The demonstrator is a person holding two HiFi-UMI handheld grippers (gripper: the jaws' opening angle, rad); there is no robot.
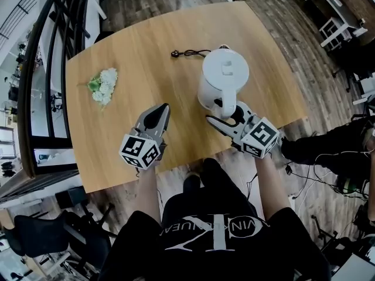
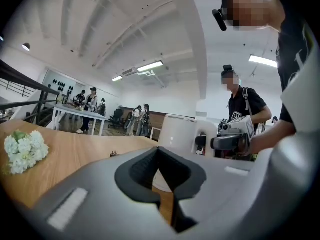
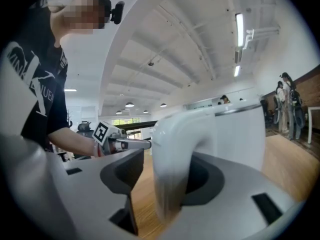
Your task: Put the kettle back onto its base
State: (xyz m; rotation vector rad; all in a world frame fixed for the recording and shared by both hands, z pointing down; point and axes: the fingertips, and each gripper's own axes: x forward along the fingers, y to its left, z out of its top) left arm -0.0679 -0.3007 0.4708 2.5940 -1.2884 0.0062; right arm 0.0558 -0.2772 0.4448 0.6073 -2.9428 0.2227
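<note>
A white electric kettle [image 1: 222, 78] stands upright on the wooden table [image 1: 140, 45]; a pale disc shows under it in the left gripper view, where the kettle [image 2: 177, 133] rises just past my left gripper [image 2: 159, 156]. My right gripper [image 1: 227, 115] reaches in from the near side with the kettle's handle [image 3: 172, 154] between its jaws. The left pad stands clear of the handle, so the right gripper [image 3: 162, 176] is open around it. My left gripper [image 1: 159, 111] hovers left of the kettle, its jaws together with nothing in them.
A black power cord [image 1: 188, 53] lies behind the kettle. A bunch of white flowers [image 1: 104, 85] rests at the table's left. The table's near edge runs just under both grippers. A railing and chairs stand around the table; other people stand in the room's background.
</note>
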